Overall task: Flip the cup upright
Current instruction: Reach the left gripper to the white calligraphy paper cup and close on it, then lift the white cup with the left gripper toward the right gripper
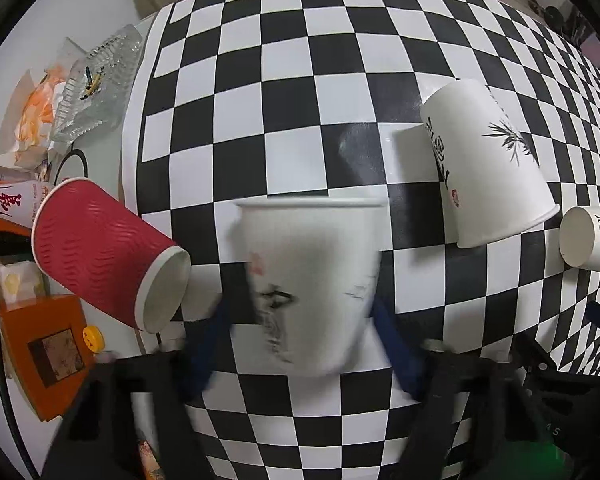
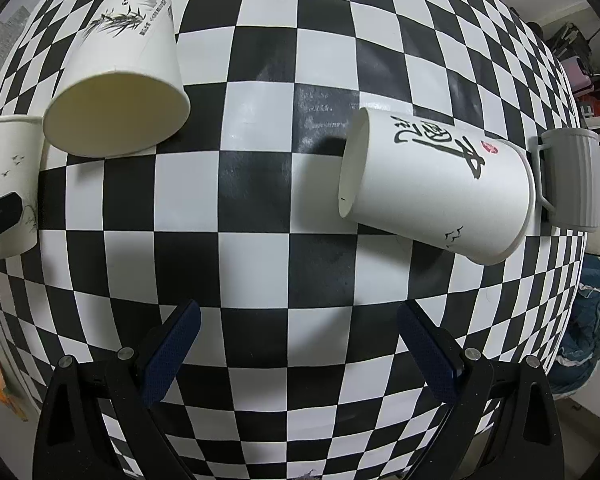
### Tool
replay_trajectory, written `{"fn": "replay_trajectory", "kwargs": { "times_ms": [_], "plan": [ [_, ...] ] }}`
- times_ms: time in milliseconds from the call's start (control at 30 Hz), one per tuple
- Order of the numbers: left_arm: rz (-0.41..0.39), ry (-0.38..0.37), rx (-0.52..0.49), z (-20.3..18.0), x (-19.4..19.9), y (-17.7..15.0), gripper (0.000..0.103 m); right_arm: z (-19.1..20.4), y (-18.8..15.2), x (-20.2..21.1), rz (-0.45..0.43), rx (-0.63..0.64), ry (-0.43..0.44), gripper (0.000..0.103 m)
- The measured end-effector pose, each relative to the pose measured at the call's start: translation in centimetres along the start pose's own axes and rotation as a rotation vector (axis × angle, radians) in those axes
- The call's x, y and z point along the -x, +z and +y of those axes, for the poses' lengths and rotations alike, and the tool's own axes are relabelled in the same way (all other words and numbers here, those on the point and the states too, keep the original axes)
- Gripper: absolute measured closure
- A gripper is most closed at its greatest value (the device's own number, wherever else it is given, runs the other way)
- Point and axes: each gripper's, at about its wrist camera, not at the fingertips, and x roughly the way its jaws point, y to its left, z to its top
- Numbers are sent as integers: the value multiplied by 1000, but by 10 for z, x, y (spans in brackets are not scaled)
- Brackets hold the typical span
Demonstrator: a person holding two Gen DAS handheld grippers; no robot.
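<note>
In the left wrist view a white paper cup (image 1: 310,280) stands upright, rim up, between my left gripper's (image 1: 304,320) blue fingers (image 1: 396,344), which close on its lower sides; the picture is motion-blurred. The same cup shows at the left edge of the right wrist view (image 2: 8,184) with a black finger on it. A white cup with a bamboo print (image 1: 488,164) (image 2: 120,76) lies on its side. Another white cup with black calligraphy (image 2: 436,188) (image 1: 592,236) lies on its side. My right gripper (image 2: 298,344) is open and empty above the checkered cloth (image 2: 260,220).
A red ribbed cup (image 1: 108,252) lies on its side at the cloth's left edge. A grey mug (image 2: 572,180) stands right of the calligraphy cup. A clear glass dish (image 1: 96,92), an orange box (image 1: 48,352) and packaging lie left of the cloth.
</note>
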Motion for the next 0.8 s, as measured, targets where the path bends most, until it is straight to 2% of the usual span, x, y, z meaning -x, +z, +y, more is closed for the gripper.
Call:
{"fn": "replay_trajectory", "kwargs": {
  "times_ms": [300,433,600,800],
  "plan": [
    [-51,19,2,3,12,-2,49,2,11,13,-11,0,-1,3],
    [-73,18,12,-1,28,-12,49,-15,14,21,-26,-7,7,3],
    [-93,17,37,-8,52,-43,49,-31,-9,39,-49,-19,20,3],
    [-119,19,88,-29,83,-76,49,-73,-33,52,-73,-29,32,3]
  ]
}}
